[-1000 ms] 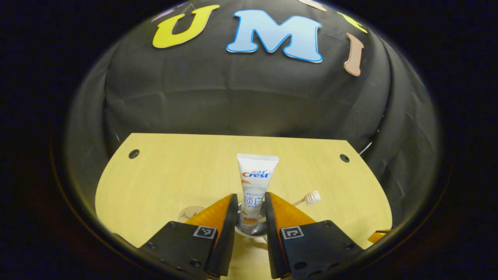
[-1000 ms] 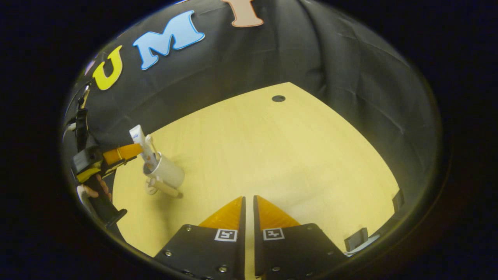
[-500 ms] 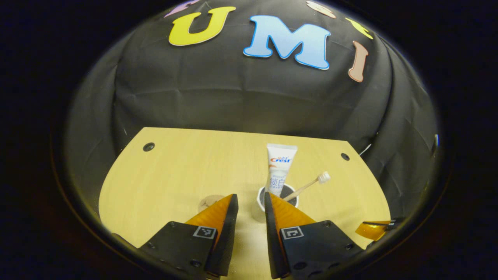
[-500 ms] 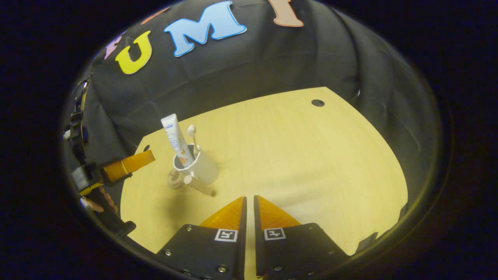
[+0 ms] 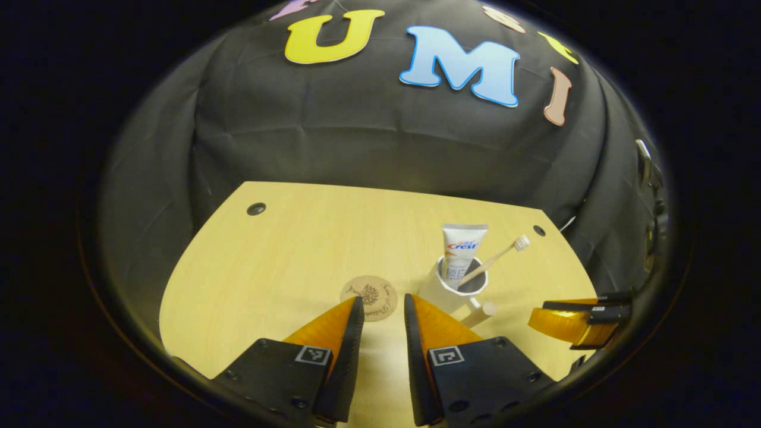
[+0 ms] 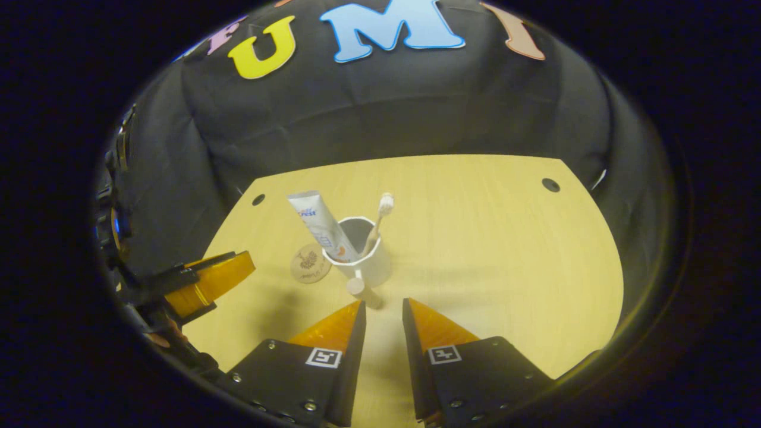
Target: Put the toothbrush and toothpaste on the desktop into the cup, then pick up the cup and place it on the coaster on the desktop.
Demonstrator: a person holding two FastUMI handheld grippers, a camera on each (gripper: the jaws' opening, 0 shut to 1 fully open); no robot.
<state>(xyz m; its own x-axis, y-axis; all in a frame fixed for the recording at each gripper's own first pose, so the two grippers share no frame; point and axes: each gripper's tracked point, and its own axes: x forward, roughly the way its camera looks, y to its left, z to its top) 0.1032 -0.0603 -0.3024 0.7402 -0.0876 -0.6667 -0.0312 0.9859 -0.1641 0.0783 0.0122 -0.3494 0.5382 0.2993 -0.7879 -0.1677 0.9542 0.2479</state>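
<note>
1. White cup (image 6: 364,266) stands upright on the tabletop (image 6: 487,249) w/ toothpaste (image 6: 321,226) and toothbrush (image 6: 378,223) both inside, tops sticking out above the rim. Its stubby wooden handle (image 6: 362,292) points toward the right hand-held gripper.
2. Change vs a sec ago: the left hand-held gripper (image 5: 380,312) was clamped on the toothpaste tube over the cup; it has let go and pulled back. Fingers are apart w/ nothing between them.
3. Coaster (image 5: 369,297), a round cork disc, lies flat just beside the cup, on its left in the left gripper view. Cup isn't on it yet.
4. Right hand-held gripper (image 6: 381,312) had its fingers nearly together; now they're parted, empty, and lined up w/ the cup handle, close in front of it.
5. Meaning, imo: the loading part is done and the job is moving on to the cup. The right side looks set to take the handle, lift, then shift the short way over onto the coaster.
6. Risk: the tall tube leans, so a tilted lift could tip the contents out.
</note>
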